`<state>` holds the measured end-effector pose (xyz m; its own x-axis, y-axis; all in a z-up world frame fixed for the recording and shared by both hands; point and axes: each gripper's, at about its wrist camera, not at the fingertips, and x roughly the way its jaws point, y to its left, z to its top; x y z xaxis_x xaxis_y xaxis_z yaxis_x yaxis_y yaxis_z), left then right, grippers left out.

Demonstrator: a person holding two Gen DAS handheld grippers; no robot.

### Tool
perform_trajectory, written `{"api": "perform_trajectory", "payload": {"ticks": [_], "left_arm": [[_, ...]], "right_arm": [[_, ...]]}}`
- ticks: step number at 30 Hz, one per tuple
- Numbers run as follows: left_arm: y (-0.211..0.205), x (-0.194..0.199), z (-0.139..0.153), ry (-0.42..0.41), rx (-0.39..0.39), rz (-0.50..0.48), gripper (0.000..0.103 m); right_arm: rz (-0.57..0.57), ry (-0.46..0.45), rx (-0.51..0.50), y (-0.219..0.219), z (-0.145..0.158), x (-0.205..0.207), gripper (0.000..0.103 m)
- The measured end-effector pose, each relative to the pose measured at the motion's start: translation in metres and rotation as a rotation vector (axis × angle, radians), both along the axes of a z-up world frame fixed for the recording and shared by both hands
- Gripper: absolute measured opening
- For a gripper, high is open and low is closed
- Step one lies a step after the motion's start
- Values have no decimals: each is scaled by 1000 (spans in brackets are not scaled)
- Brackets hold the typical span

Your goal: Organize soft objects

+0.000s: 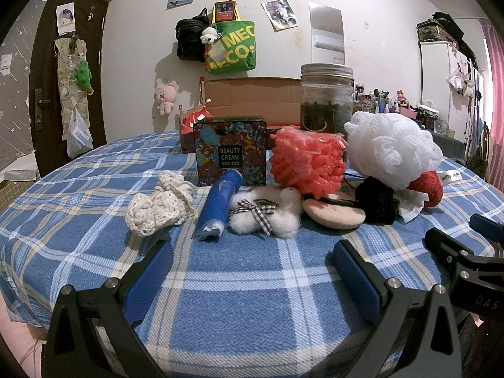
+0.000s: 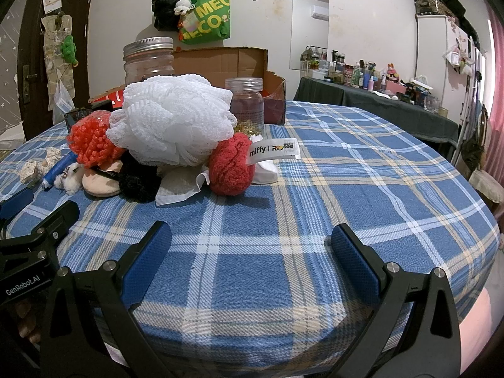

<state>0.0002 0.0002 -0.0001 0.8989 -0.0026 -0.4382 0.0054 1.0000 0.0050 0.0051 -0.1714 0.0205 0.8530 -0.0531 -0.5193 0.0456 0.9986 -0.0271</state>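
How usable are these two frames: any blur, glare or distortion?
Left wrist: sharp, evenly lit; fisheye bows the blue plaid tablecloth and brown door. Right wrist: equally sharp, white mesh bath pouf near overexposed, dark vignette in the corners.

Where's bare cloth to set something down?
Free: plaid cloth between both open grippers, left gripper and right gripper, and the pile; also right of the red pom-pom. Crowded: from the crochet piece to the white loofah.
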Motion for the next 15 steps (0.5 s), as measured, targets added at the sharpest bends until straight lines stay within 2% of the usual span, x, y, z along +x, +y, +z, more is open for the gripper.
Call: {"api": "perform_trajectory", "payload": {"ticks": [15], "left_arm": [[0,0,1,8,-2,-3,103]], "right_arm": [[16,13,13,-2,3,1,103]]}}
